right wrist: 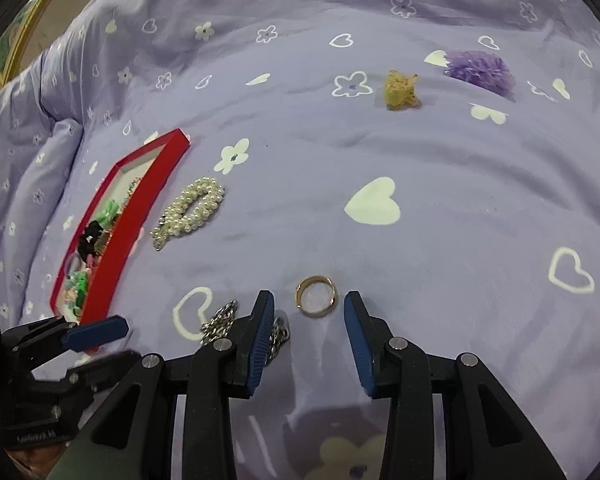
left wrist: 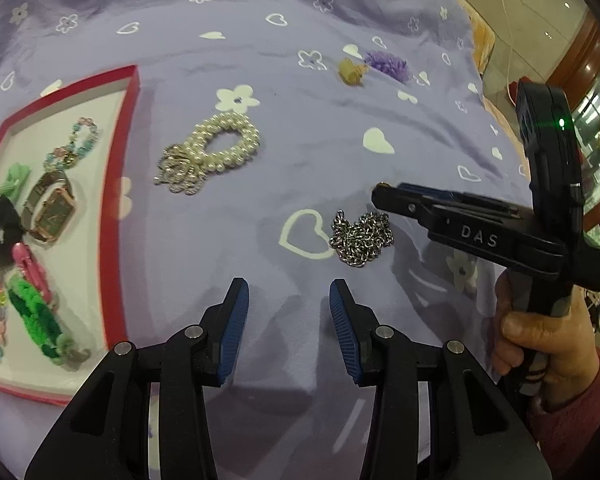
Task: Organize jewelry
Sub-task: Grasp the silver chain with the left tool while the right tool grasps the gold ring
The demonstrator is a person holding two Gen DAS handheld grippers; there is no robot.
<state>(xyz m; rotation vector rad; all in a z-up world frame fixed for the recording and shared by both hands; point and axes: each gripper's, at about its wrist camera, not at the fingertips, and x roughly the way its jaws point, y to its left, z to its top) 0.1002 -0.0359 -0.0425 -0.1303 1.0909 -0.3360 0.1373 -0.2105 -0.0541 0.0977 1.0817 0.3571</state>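
A red-rimmed tray [left wrist: 131, 92] at the left holds a watch [left wrist: 52, 206], beaded bracelets and hair ties; it also shows in the right wrist view [right wrist: 140, 196]. On the purple bedspread lie a pearl bracelet [left wrist: 216, 148] [right wrist: 192, 210], a silver chain [left wrist: 362, 240] [right wrist: 220, 320] and a gold ring [right wrist: 317, 295]. My right gripper [right wrist: 308, 304] is open, low over the bedspread, with the ring just ahead between its fingertips. My left gripper [left wrist: 289, 292] is open and empty, short of the chain. The right gripper [left wrist: 384, 194] also shows in the left wrist view, its tip just above the chain.
A tan bear-shaped charm [right wrist: 400, 90] [left wrist: 350, 72] and a purple fluffy scrunchie [right wrist: 480, 68] [left wrist: 388, 64] lie farther back. The bedspread [right wrist: 380, 152] has folds and ends at the right, where floor and wooden furniture [left wrist: 580, 60] show.
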